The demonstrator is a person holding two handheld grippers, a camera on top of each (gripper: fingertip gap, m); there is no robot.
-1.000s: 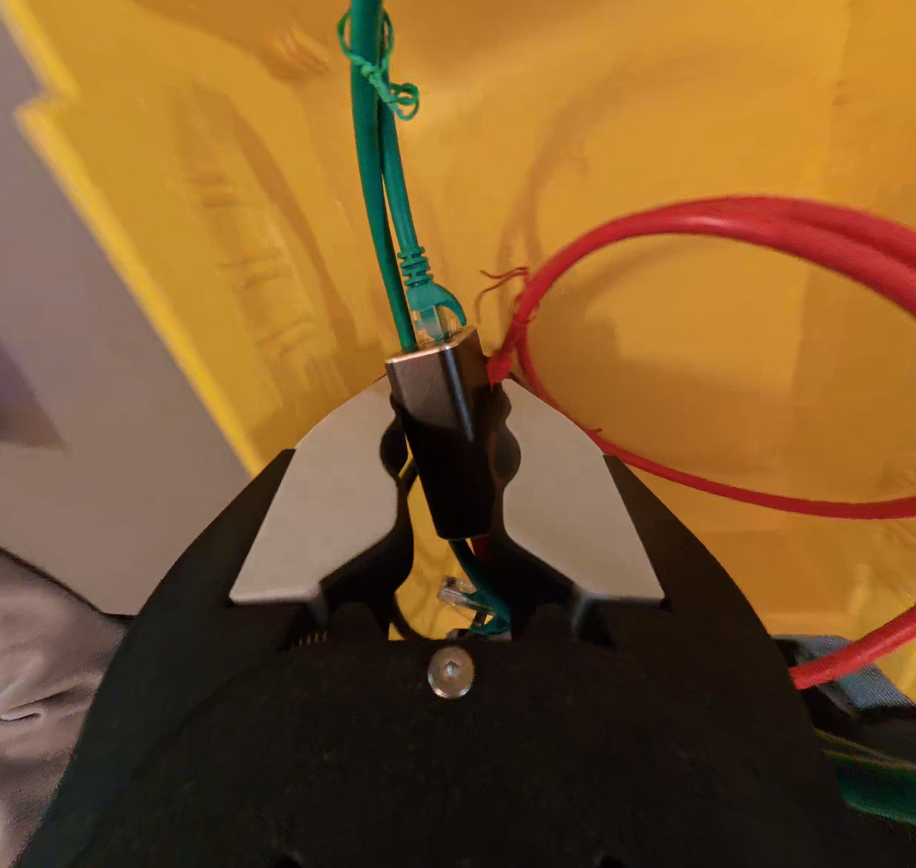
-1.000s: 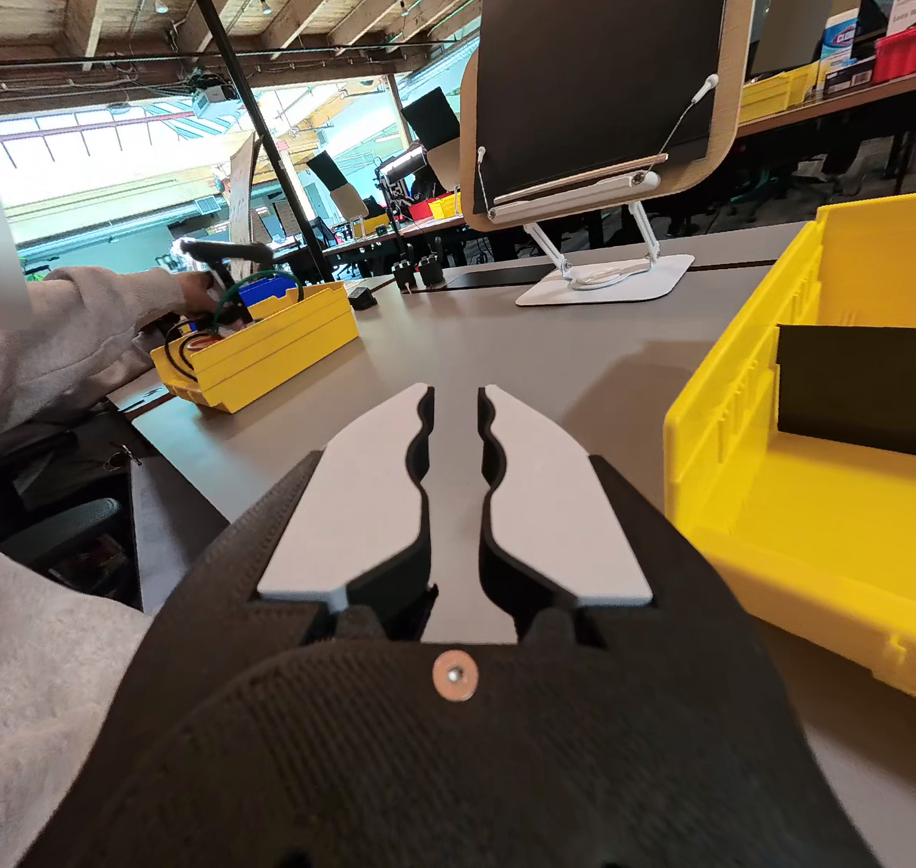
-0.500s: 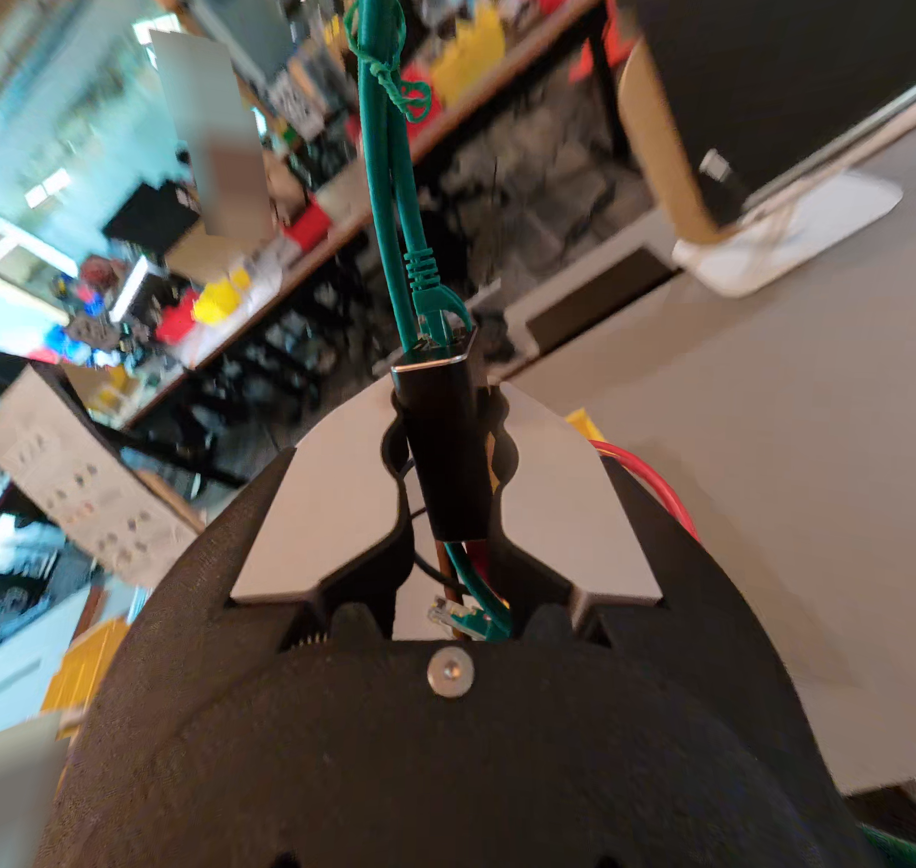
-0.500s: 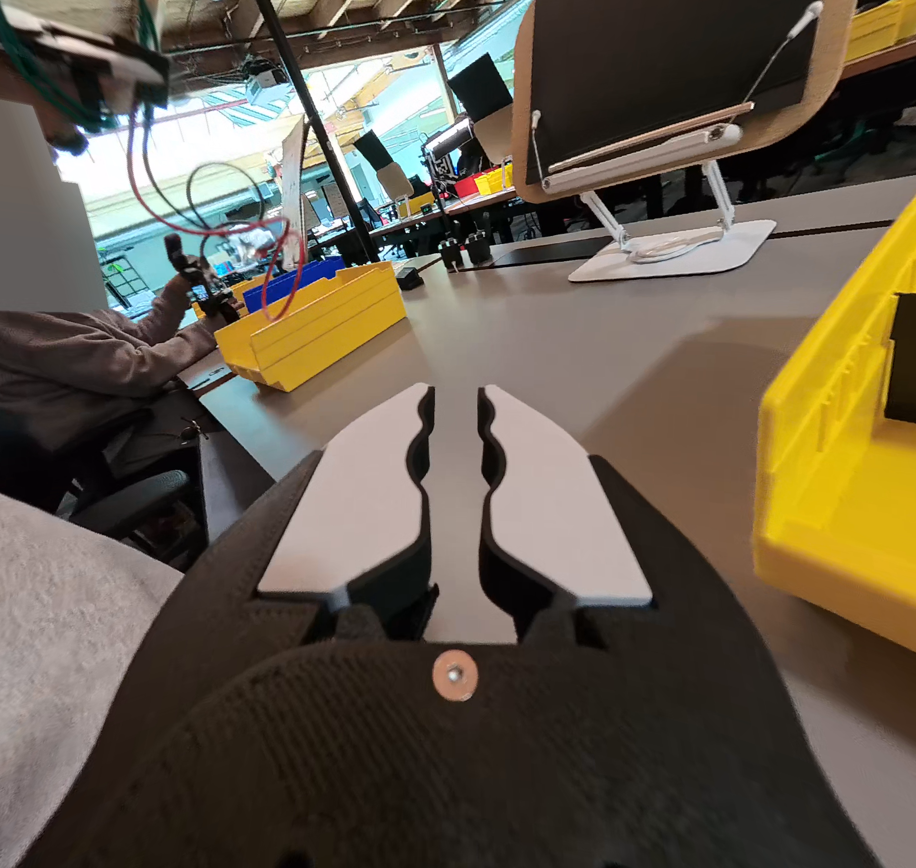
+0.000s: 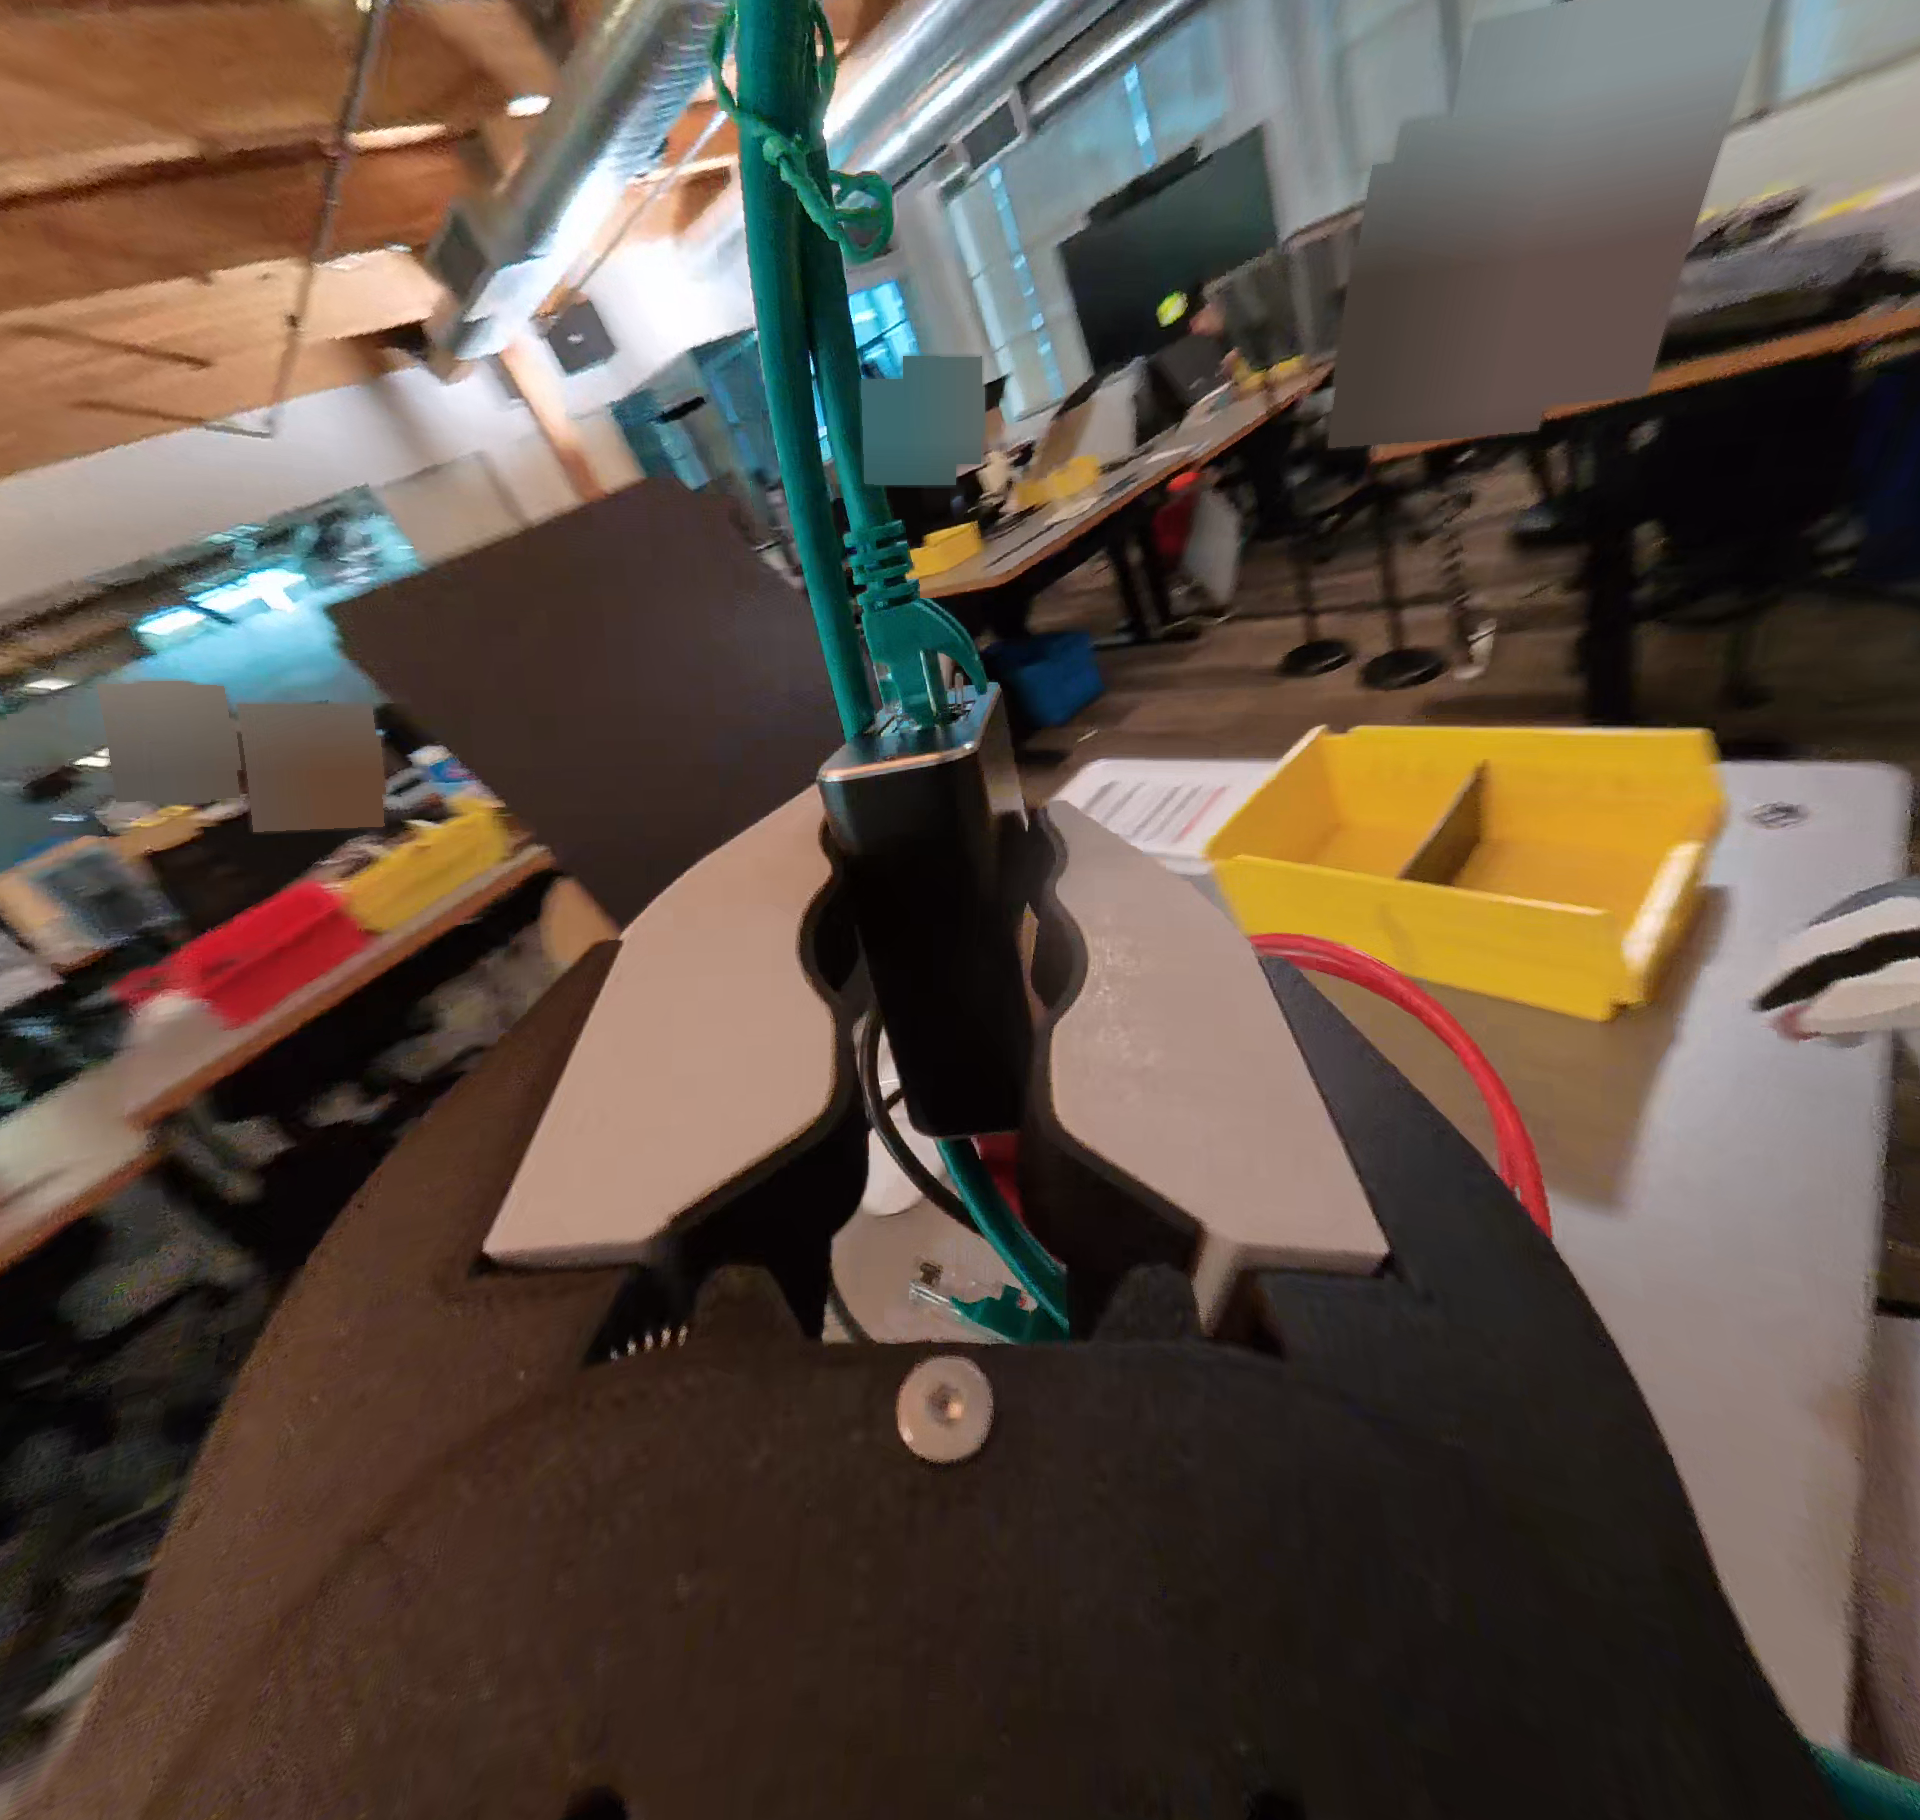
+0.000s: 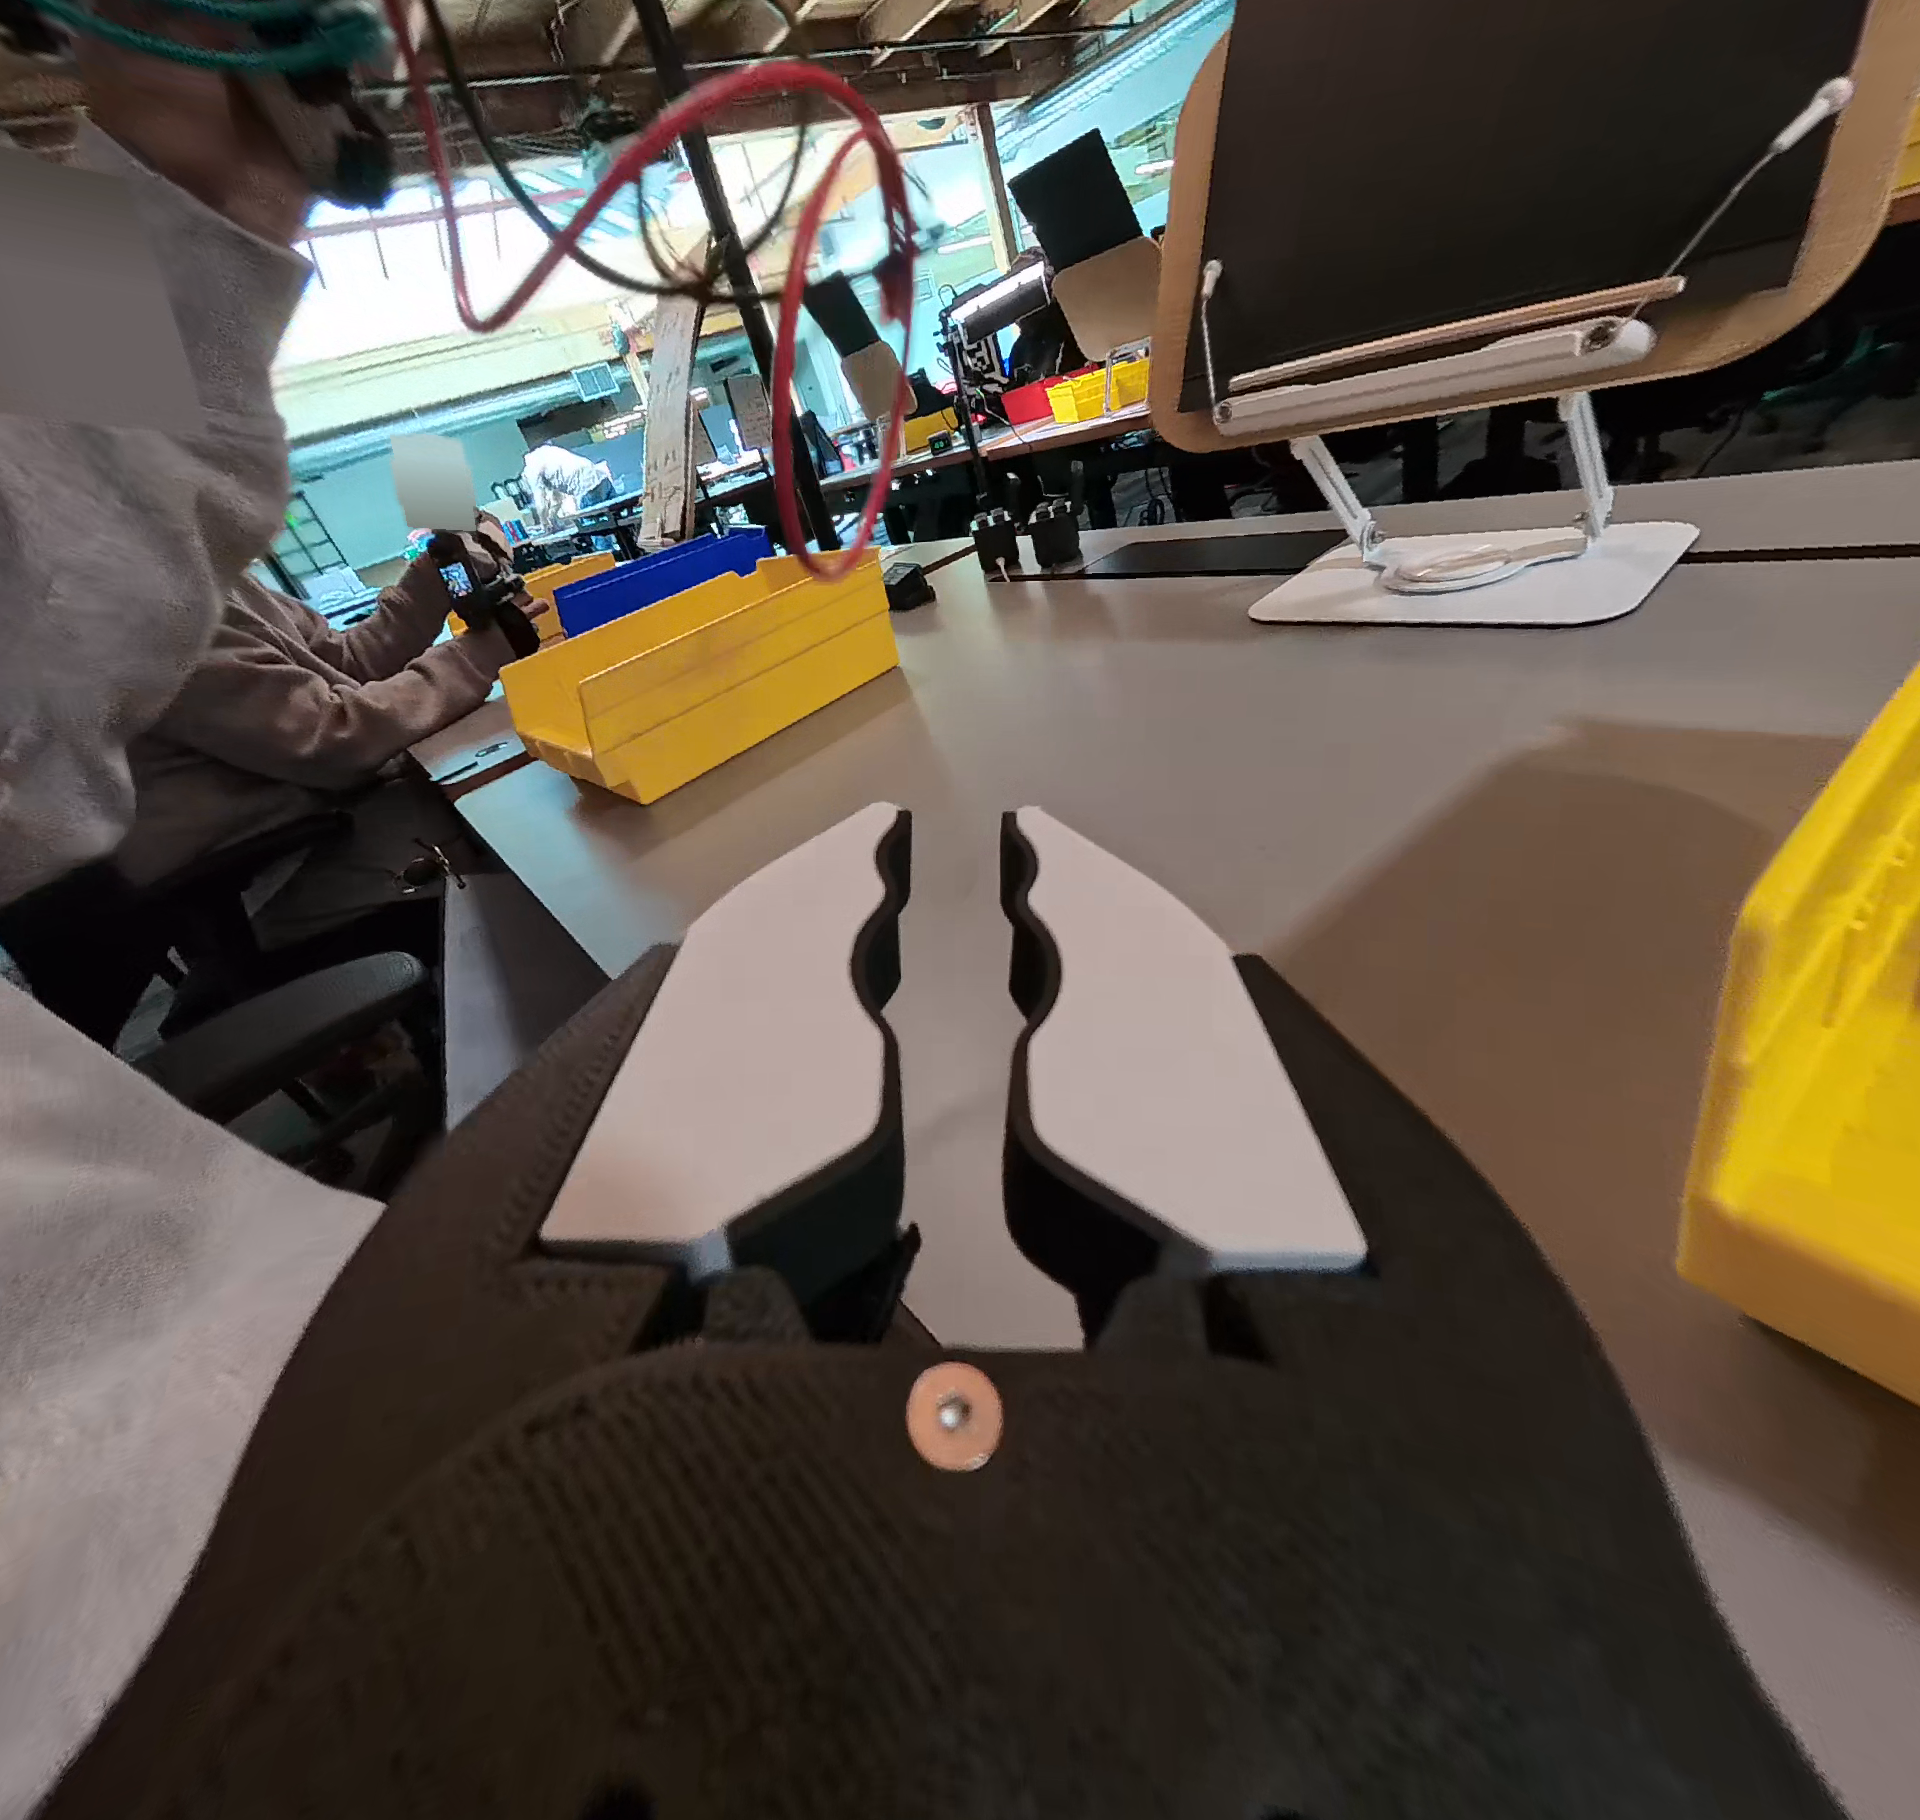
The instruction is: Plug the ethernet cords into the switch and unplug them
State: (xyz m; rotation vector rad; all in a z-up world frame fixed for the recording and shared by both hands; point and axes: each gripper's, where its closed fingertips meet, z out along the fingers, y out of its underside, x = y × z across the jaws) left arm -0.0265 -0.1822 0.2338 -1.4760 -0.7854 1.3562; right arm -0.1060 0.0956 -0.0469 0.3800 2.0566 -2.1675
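Observation:
In the left wrist view my left gripper [image 5: 935, 814] is shut on a black switch [image 5: 925, 939], held upright in the air between both pads. A green ethernet cord [image 5: 790, 316] runs up from the switch's top, and its green plug [image 5: 914, 638] sits in a port. A loose green plug [image 5: 966, 1297] hangs below the switch. A red cord [image 5: 1455, 1032] loops out to the right. In the right wrist view my right gripper [image 6: 954, 820] is open and empty, low over the grey table [image 6: 1247, 731]. The red cord [image 6: 790, 212] and green cords [image 6: 208, 25] hang at the upper left.
A yellow bin [image 6: 707, 669] and a blue bin [image 6: 655, 575] stand on the table's left. Another yellow bin [image 6: 1829, 1095] is close on the right. A dark board on a white stand [image 6: 1507, 160] is at the back. A person's sleeve [image 6: 291, 690] is at the left.
My left gripper has lifted the switch and its cords out of the yellow bin and high into the air. The dangling cords have come into the right wrist view. The right jaws have not changed.

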